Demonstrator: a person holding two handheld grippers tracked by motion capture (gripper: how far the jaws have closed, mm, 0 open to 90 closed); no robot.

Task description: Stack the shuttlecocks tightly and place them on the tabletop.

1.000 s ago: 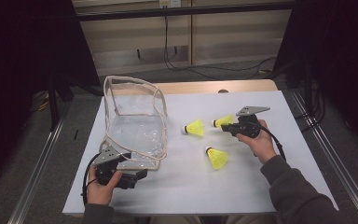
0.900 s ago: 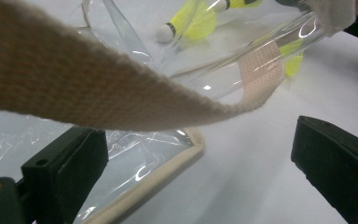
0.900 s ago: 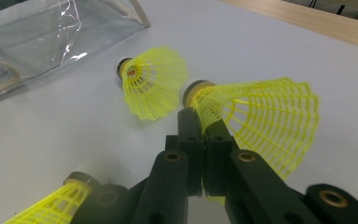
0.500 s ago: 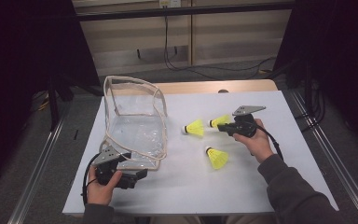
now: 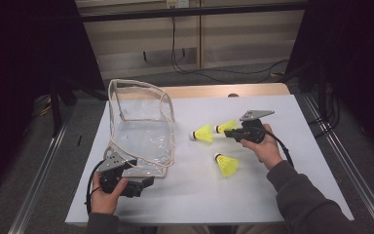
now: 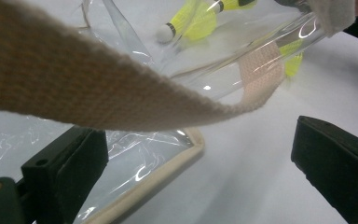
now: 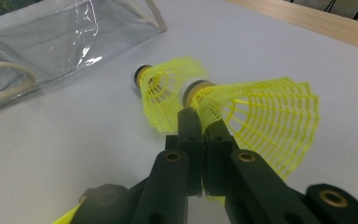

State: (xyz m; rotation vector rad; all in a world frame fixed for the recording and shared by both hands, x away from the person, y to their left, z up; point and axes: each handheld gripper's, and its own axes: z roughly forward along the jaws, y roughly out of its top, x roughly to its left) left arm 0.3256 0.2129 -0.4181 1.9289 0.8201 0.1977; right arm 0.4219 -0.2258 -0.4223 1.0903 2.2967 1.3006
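My right gripper (image 5: 233, 132) (image 7: 204, 123) is shut on the mesh skirt of a yellow shuttlecock (image 5: 227, 126) (image 7: 261, 112), its cork tip pointing left. A second yellow shuttlecock (image 5: 203, 133) (image 7: 161, 91) lies on the white table just beyond it. A third shuttlecock (image 5: 227, 165) lies nearer the person. A clear plastic bag (image 5: 141, 131) (image 6: 135, 163) with beige trim stands open on the left. My left gripper (image 5: 143, 176) (image 6: 200, 177) rests at the bag's front corner with its jaws wide open. The bag's beige strap (image 6: 98, 88) crosses above them, untouched.
The white table top (image 5: 282, 190) has bare room to the front and right. A wooden strip (image 5: 209, 91) runs along its far edge. Metal rails (image 5: 350, 175) flank the table. Cables (image 5: 190, 63) lie on the floor behind.
My right gripper has edged slightly left with the held shuttlecock. The left gripper and the bag have stayed put.
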